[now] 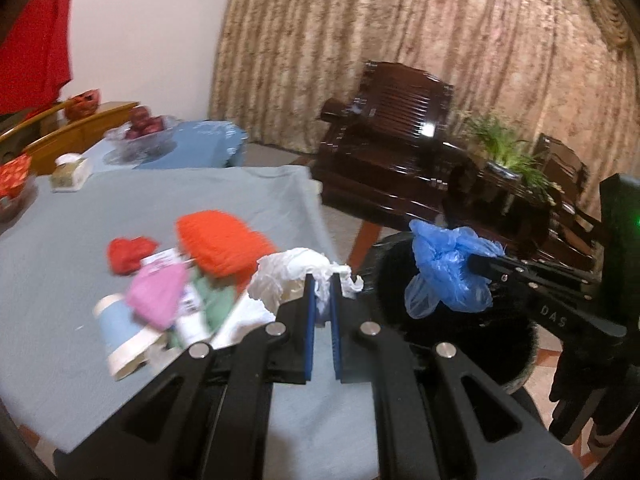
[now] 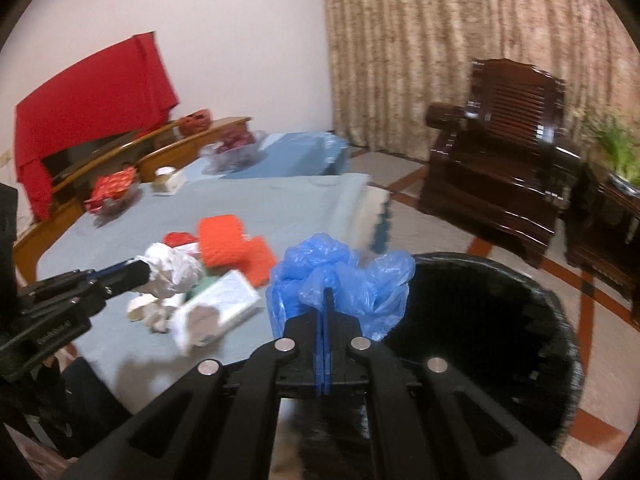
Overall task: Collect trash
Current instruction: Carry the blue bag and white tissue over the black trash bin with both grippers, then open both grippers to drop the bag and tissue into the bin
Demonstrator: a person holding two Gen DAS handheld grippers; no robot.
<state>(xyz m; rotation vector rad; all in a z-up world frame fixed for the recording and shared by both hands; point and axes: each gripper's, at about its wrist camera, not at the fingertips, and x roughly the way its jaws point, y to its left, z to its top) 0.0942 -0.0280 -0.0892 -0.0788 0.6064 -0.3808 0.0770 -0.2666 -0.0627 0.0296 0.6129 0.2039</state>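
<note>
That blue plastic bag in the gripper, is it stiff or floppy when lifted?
Probably floppy: the blue plastic bag bunches and droops around the right hand-held gripper. Likely very light, being thin and see-through. Perhaps slippery, given its sheen.

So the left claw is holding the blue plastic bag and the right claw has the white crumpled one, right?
No, it's swapped. The left claw is shut on the white crumpled bag, and the right claw is shut on the blue plastic bag. Each wrist view shows its own claw pinching its bag, with the other claw off to the side.
</note>
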